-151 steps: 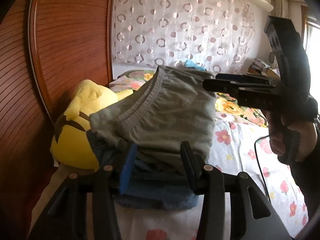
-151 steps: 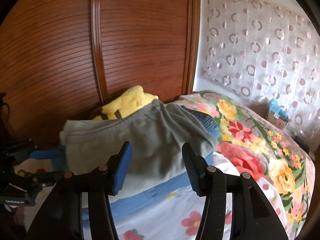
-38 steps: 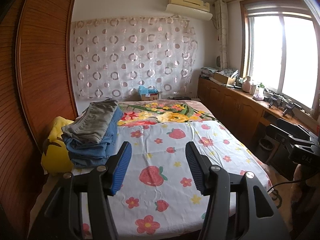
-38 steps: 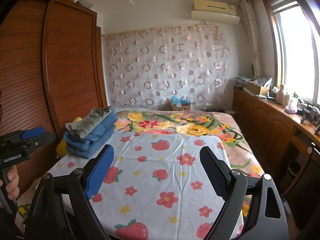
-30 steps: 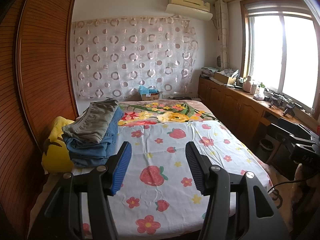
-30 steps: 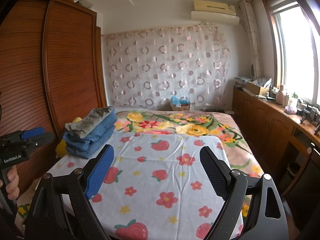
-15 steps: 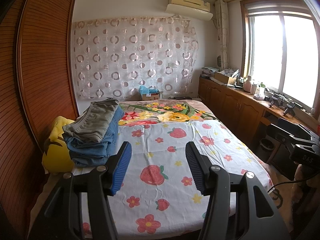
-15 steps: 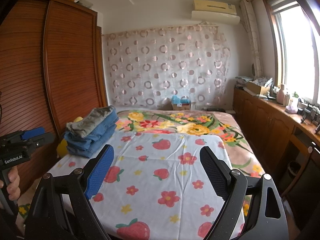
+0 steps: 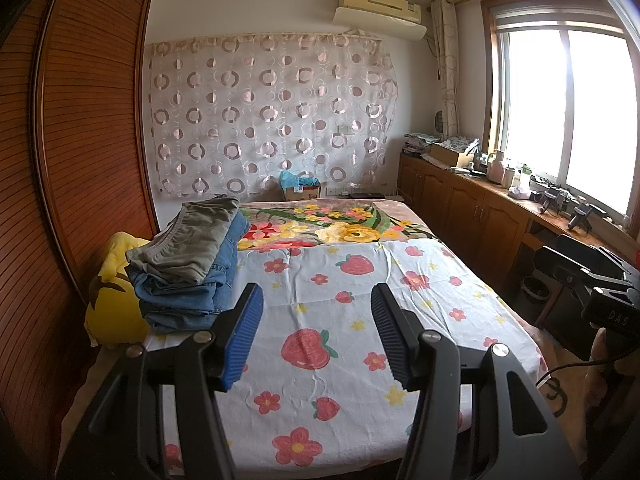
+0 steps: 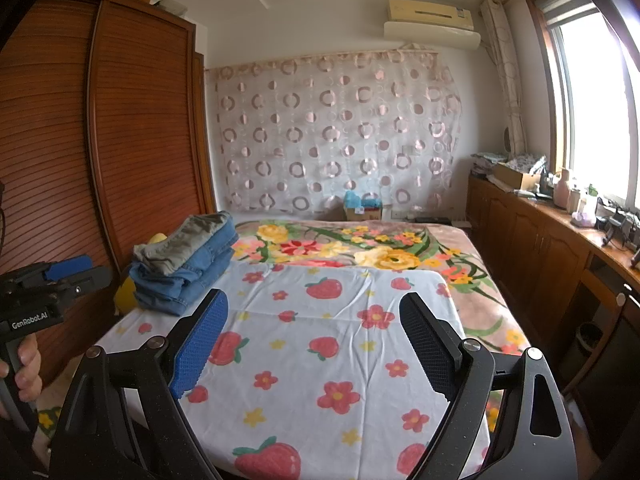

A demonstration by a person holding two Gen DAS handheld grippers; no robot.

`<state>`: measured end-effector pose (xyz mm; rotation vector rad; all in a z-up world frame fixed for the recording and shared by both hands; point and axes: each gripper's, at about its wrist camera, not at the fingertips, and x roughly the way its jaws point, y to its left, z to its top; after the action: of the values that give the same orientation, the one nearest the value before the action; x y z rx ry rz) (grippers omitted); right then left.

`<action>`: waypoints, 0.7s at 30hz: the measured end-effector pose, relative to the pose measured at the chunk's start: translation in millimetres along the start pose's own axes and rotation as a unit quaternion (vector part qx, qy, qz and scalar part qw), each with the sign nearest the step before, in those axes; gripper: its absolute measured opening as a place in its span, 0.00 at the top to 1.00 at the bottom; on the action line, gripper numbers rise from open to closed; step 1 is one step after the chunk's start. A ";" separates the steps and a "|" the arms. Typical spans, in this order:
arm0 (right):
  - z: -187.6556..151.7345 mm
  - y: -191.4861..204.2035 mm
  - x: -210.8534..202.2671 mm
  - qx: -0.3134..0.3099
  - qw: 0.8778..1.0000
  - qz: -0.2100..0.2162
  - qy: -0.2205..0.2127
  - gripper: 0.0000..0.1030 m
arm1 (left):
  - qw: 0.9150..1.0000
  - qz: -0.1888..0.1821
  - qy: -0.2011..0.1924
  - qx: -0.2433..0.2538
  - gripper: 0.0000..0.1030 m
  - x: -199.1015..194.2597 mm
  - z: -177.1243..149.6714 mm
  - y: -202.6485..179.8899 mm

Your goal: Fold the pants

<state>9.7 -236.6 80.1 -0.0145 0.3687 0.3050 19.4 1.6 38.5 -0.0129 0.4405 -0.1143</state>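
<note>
Two tongs are being held: the left tongs (image 9: 316, 332) and the right tongs (image 10: 314, 344). One grey pair of pants (image 9: 188, 240) is lying folded on stacked jeans (image 9: 188, 292), beside one yellow plush toy (image 9: 112, 304).

Two markings can be read. In the right wrist view, white letters spell "GenRobot.AI" on the black body of the left gripper (image 10: 68, 270), at the picture's left edge just above the hand (image 10: 20, 372) that holds its handle. In the left wrist view, pale letters spell "DAS" on the black body of the right gripper (image 9: 576, 268), at the right edge of the picture. The air conditioner (image 9: 380, 12) carries small stickers, too small to read.
</note>
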 end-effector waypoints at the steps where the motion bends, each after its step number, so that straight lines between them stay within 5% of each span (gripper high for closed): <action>1: 0.0 0.1 -0.1 0.000 1.000 0.000 0.000 0.13 | 1.000 0.000 0.000 0.000 0.46 0.0 0.0 -0.1; 21: -0.4 0.4 0.2 -0.001 1.000 0.000 0.000 0.13 | 1.000 0.000 0.000 0.000 0.46 -0.2 0.1 -0.5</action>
<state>9.6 -236.2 79.6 -0.0154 0.3677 0.3046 19.3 1.2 38.7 -0.0129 0.4405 -0.1141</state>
